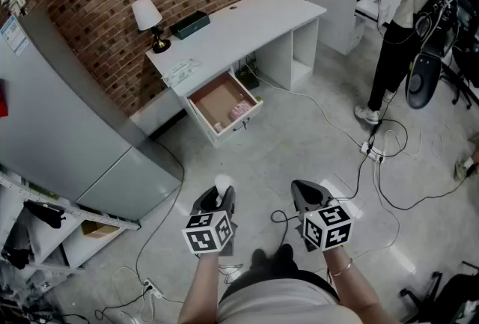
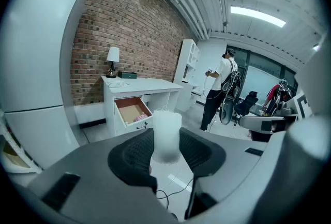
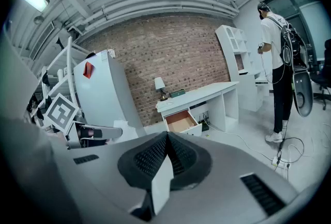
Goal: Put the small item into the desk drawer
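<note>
- Left gripper view: small white item (image 2: 167, 123) sits clamped in the left gripper (image 2: 167, 141), well apart from the open drawer (image 1: 222, 101).
- Right gripper (image 3: 166, 158): jaws together, empty.
- Carry it over and release low, beside the pink contents.

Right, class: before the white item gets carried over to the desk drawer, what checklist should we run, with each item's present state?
1. The white item clamped between the left gripper fingers: ok.
2. The right gripper empty, fingers together: ok.
3. The drawer open: ok.
4. Bare space in it beside the pink thing: ok.
5. Drawer within reach: not ok, the desk stands across the floor.
6. The floor cables clear of the walking path: cannot tell.
</note>
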### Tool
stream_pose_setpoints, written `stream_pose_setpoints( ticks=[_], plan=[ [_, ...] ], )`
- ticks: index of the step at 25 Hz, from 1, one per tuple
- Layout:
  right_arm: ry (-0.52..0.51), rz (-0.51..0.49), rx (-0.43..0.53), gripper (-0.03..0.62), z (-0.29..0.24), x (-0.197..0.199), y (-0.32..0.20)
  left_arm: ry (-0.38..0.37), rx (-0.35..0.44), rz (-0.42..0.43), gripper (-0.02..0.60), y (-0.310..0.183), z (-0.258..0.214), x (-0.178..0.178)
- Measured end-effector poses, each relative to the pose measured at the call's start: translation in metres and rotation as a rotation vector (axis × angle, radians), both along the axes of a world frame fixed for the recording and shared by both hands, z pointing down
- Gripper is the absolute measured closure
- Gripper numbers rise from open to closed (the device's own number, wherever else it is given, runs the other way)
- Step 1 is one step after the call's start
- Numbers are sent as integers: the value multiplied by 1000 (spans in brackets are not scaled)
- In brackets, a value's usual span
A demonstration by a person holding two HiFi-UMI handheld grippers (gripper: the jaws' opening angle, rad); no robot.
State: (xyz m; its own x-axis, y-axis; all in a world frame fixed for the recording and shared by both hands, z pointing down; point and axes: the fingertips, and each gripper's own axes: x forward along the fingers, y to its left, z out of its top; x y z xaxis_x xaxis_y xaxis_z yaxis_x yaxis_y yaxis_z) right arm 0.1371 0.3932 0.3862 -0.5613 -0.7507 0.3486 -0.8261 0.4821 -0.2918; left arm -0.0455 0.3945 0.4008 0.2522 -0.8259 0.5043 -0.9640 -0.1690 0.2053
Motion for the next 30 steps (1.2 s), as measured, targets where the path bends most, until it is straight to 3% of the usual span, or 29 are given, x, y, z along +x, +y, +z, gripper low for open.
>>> stream_pose_setpoints(
  ticks=[16,30],
  plan=[
    [-71,1,2,585,-2,16,-8,-13,2,-20,408,-9,0,10],
    [-69,-24,8,585,-7,33,-13,-28,47,-77,408,-12,-17,12]
  ],
)
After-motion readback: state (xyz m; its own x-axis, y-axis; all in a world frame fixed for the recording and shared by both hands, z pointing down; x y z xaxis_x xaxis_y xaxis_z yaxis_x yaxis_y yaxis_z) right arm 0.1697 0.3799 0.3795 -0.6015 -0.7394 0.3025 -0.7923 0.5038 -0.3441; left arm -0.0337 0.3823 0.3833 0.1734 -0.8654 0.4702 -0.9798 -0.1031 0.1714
